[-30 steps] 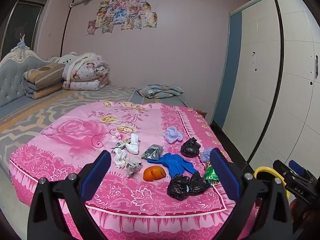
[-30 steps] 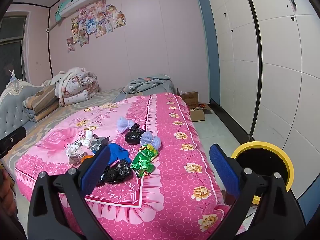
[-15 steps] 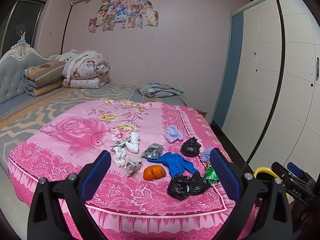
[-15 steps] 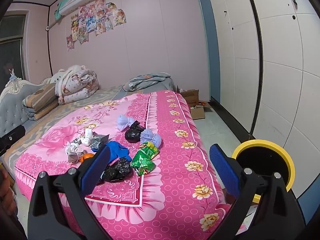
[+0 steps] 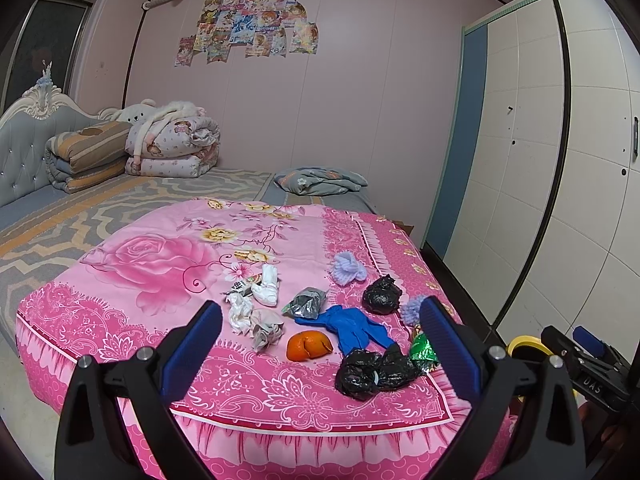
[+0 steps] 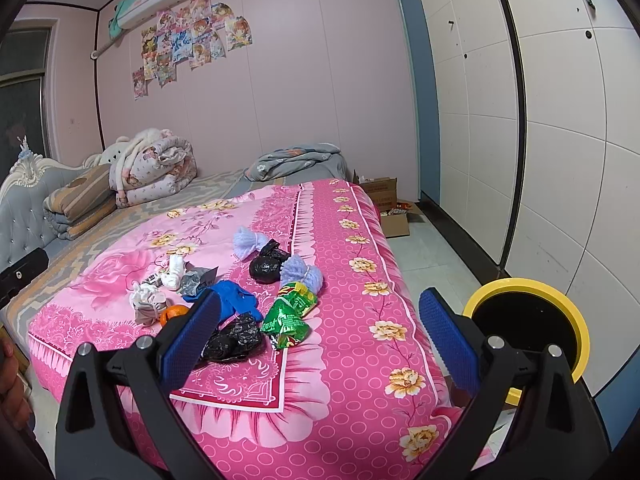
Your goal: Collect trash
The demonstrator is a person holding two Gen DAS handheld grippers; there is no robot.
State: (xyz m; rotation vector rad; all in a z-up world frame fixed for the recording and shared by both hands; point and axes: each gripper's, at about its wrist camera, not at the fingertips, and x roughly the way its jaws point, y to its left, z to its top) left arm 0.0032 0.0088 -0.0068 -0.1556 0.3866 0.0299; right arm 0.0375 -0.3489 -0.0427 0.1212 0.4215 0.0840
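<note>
Pink bedspread (image 5: 152, 280), trash pile (image 5: 320, 320), yellow bin (image 6: 528, 284).

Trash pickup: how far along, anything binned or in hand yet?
Nothing looks done. The yellow-rimmed bin shows only a dark inside. Nothing in hand: left hand-held gripper and right hand-held gripper are both open and empty. All left on the pink bedspread: orange peel, blue glove, black bags, green snack wrapper, crumpled tissues.
</note>
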